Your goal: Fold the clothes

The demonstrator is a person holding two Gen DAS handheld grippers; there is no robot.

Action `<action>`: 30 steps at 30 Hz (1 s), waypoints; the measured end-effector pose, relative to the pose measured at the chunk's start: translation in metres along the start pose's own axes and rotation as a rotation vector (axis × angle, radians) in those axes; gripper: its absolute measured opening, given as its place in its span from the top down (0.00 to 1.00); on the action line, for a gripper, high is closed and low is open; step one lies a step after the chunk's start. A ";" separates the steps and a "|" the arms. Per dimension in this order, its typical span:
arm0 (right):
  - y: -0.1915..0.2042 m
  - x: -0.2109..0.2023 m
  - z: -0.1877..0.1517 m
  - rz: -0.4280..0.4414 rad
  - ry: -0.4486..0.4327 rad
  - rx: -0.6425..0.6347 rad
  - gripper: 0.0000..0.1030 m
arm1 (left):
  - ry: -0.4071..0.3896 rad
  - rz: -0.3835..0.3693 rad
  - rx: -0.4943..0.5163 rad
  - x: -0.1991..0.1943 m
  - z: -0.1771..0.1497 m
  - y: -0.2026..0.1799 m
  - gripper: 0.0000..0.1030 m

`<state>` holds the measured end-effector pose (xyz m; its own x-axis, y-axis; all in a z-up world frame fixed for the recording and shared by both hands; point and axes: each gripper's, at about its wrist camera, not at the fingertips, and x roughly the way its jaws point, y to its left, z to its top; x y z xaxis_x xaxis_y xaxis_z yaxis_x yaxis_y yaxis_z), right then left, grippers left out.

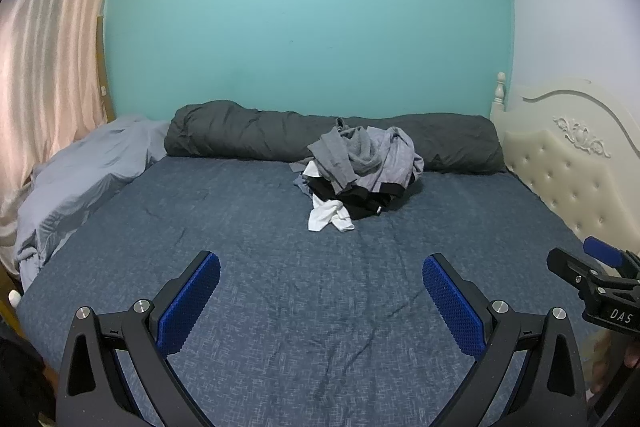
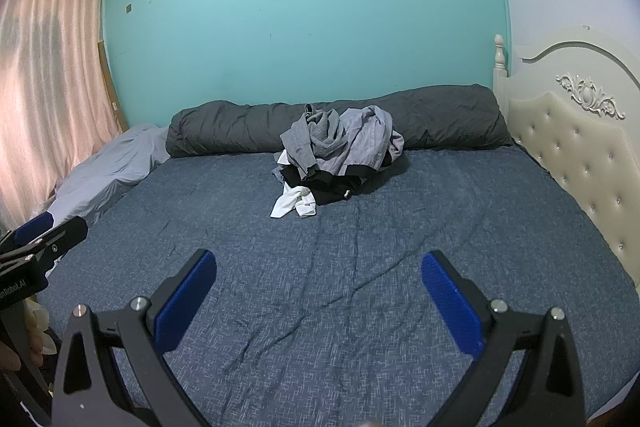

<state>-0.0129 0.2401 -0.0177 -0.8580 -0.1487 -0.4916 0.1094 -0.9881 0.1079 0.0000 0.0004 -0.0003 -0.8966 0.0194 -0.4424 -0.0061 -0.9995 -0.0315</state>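
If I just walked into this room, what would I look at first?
Probably the messy pile of clothes, grey, black and white, sitting on the blue bed sheet towards the far side, just in front of a long dark grey rolled blanket by the bright turquoise wall. Close up, the left tongs and the right tongs hang wide open over the sheet, holding nothing.
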 end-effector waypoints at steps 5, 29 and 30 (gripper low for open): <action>0.000 -0.001 0.002 -0.001 0.000 -0.002 0.00 | -0.001 0.007 0.004 0.001 -0.002 -0.002 0.00; -0.003 -0.003 0.005 -0.001 -0.006 -0.008 0.00 | 0.002 0.002 -0.003 0.003 -0.010 0.001 0.00; -0.002 -0.003 0.005 -0.002 -0.007 -0.008 0.00 | 0.003 0.001 -0.003 0.003 -0.009 0.000 0.00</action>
<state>-0.0132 0.2430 -0.0123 -0.8615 -0.1469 -0.4860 0.1121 -0.9886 0.1001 0.0012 0.0002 -0.0100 -0.8952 0.0183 -0.4452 -0.0038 -0.9994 -0.0334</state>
